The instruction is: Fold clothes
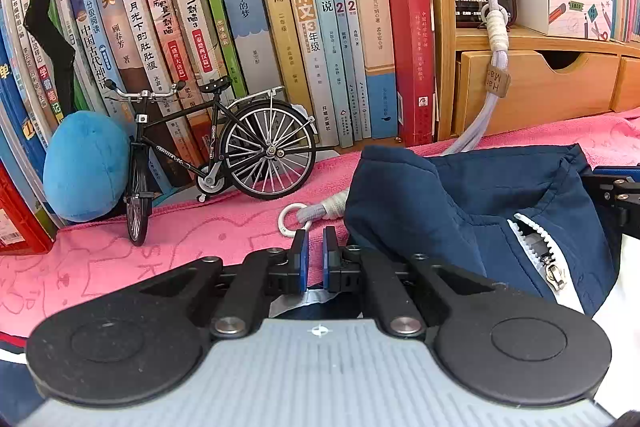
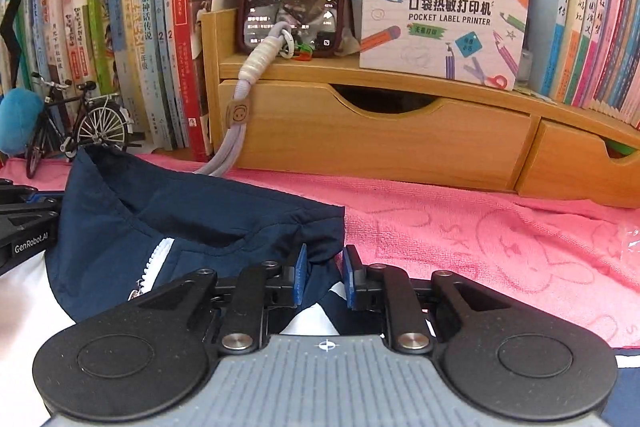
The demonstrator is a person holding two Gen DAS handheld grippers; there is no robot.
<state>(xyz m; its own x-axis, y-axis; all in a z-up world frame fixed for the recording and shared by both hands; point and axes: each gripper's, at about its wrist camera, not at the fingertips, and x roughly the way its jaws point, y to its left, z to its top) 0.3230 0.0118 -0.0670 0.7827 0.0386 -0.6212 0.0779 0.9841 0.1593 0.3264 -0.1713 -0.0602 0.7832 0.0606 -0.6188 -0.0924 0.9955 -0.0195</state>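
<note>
I see the navy jacket (image 2: 200,223) lying on the pink towel (image 2: 480,239) covering the counter, white zipper (image 1: 538,239) showing. My left claw (image 1: 314,259) is slightly spread at the jacket's edge; my right claw (image 2: 323,277) is spread around its fabric. At 12 o'clock stands a "POCKET LABEL PRINTER" box (image 2: 444,11); at 10, a toy bicycle (image 1: 212,147).

Navy-blue fabric jacket (image 1: 460,211) (image 2: 192,219) with white panels and a white-toothed front zipper (image 1: 536,239) (image 2: 156,259), lying crumpled on a pink towel-covered surface (image 1: 160,243) (image 2: 480,235). The collar end is bunched upward and faces the bookshelf; the metal zipper pull hangs at the partly open front.
</note>
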